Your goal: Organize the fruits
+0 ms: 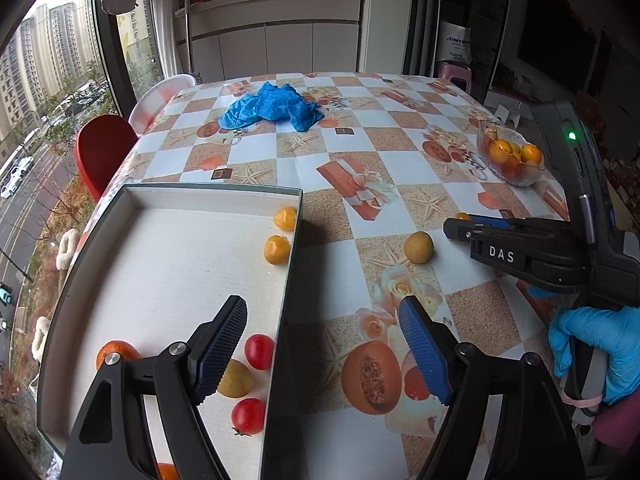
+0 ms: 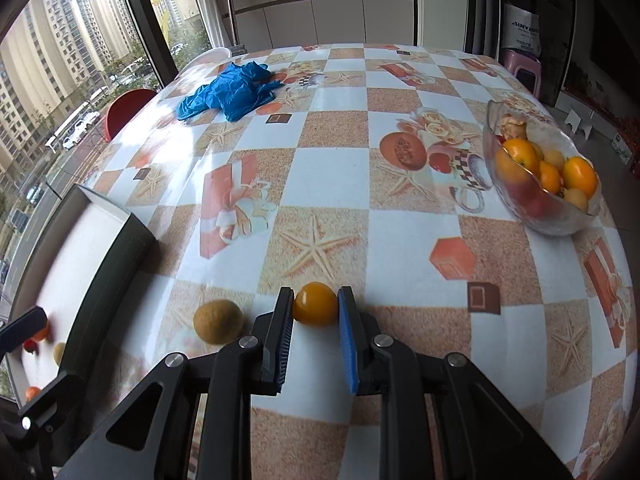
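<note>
Right gripper (image 2: 316,308): seen clenched on a small yellow-orange fruit (image 2: 315,303); both pads are pressed against its sides at the fingertips, low over the tablecloth.
Left gripper (image 1: 324,344): released, jaws held wide with nothing between them; it is held above the near right edge of the tray, one finger over the tray and the other over the cloth.
Gloved hand (image 1: 596,352): a blue-gloved hand is seen at the right edge of the left wrist view, wrapped around the right tool's handle.
Tray (image 1: 160,196): a shallow white box with dark outer walls, placed at the near left of the table.
Tray contents: two yellow-orange fruits (image 1: 277,249) lie against the right wall toward the far end; two red cherry tomatoes (image 1: 259,351), a tan round fruit (image 1: 237,380) and an orange (image 1: 116,352) are grouped at the near end, partly hidden by the left tool.
Loose fruit: a tan round fruit on the cloth (image 2: 218,321) is found just left of the right gripper, between it and the tray, apart from both.
Glass bowl (image 2: 516,196): set at the far right, holding several orange and yellow fruits.
Blue plastic bag (image 2: 228,94): crumpled at the far left of the table, well apart from the fruit.
Table (image 2: 328,168): covered in a checked cloth printed with starfish and fruit.
</note>
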